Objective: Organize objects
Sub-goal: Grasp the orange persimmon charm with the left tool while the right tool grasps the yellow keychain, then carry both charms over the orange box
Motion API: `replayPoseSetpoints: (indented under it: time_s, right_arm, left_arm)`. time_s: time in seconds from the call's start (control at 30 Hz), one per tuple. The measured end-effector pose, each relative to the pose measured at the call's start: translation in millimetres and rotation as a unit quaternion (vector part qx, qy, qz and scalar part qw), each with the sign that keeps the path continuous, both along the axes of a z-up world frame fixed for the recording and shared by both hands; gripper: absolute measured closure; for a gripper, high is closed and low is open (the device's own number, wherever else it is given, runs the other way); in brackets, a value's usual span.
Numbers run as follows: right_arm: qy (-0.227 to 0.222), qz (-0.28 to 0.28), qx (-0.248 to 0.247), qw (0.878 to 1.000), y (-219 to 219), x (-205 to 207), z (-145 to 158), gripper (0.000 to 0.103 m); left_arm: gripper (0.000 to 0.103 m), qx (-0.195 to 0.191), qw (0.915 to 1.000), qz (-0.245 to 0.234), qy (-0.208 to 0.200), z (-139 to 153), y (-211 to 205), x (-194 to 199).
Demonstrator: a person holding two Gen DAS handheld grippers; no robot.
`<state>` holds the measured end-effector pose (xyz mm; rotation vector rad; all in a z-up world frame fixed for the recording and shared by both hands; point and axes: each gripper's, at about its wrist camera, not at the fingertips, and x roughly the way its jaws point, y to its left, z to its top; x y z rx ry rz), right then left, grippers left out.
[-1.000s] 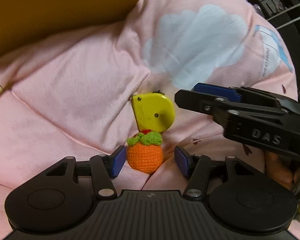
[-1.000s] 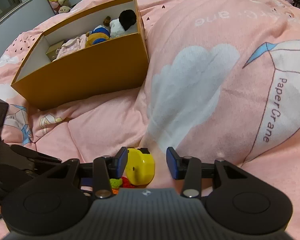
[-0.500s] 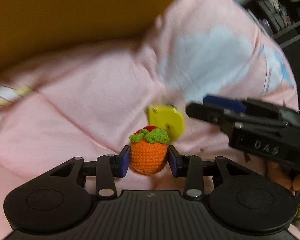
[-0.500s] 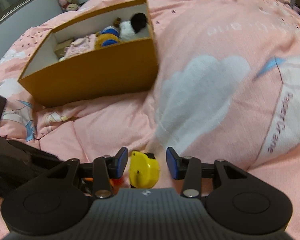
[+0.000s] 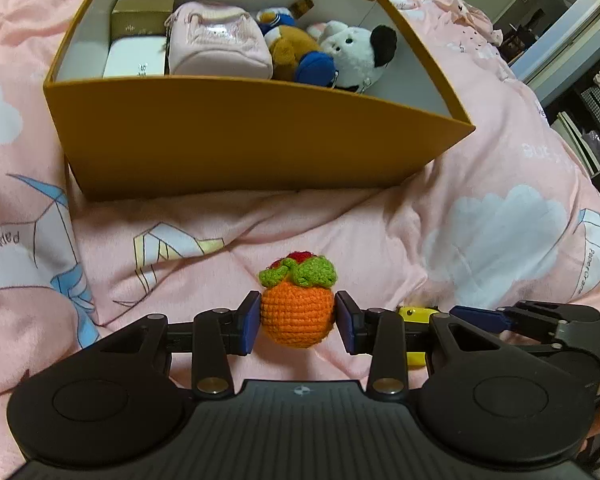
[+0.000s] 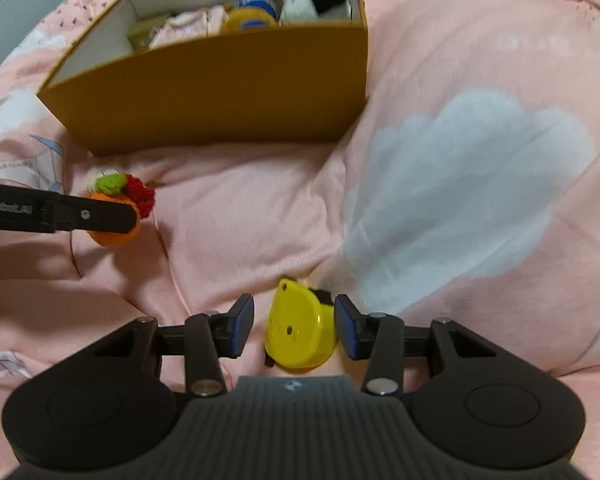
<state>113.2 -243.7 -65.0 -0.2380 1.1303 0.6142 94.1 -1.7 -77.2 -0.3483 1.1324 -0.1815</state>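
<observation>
My left gripper (image 5: 297, 322) is shut on an orange crocheted fruit (image 5: 297, 312) with green leaves, held above the pink quilt and facing the orange box (image 5: 240, 140). The fruit also shows in the right wrist view (image 6: 118, 204), behind the left gripper's finger. My right gripper (image 6: 294, 330) is open around a yellow tape measure (image 6: 298, 332) that lies on the quilt; the right pad is close to it, the left pad stands apart. The tape measure peeks out in the left wrist view (image 5: 416, 314).
The orange box (image 6: 220, 88) holds a pink pouch (image 5: 218, 44), small cartons (image 5: 138, 56) and plush toys (image 5: 352, 56). A raised fold of pink quilt (image 6: 480, 180) rises on the right. Shelves (image 5: 588, 120) stand beyond the bed at far right.
My left gripper closed on the orange fruit, lifted it off the quilt and swung up toward the box. My right gripper stayed open around the tape measure and shifted slightly.
</observation>
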Motion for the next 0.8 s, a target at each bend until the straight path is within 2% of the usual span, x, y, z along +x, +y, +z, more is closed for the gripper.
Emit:
replayPoseSetpoints:
  time_s: [0.27,0.53,0.63,0.8]
  right_arm:
    - [0.024,0.012,-0.021,0.999,9.1,2.1,-22.1,0.055]
    - [0.005,0.033,-0.043,0.999,16.5,-7.2,-25.3,0.055]
    - [-0.001,0.043,-0.053,0.998,20.6,-10.9,-25.7,0.051]
    - [-0.014,0.081,-0.077,0.994,30.1,-19.9,-25.8,0.049]
  left_arm:
    - [0.058,-0.01,0.9999,0.0,0.012,-6.1,1.2,-3.1]
    - [0.058,-0.017,0.9998,-0.003,0.014,-8.1,2.7,-4.1]
    - [0.058,-0.016,0.9997,-0.006,0.015,-8.8,1.4,-4.4]
    - [0.058,-0.014,0.9997,-0.007,0.016,-9.3,1.2,-4.9]
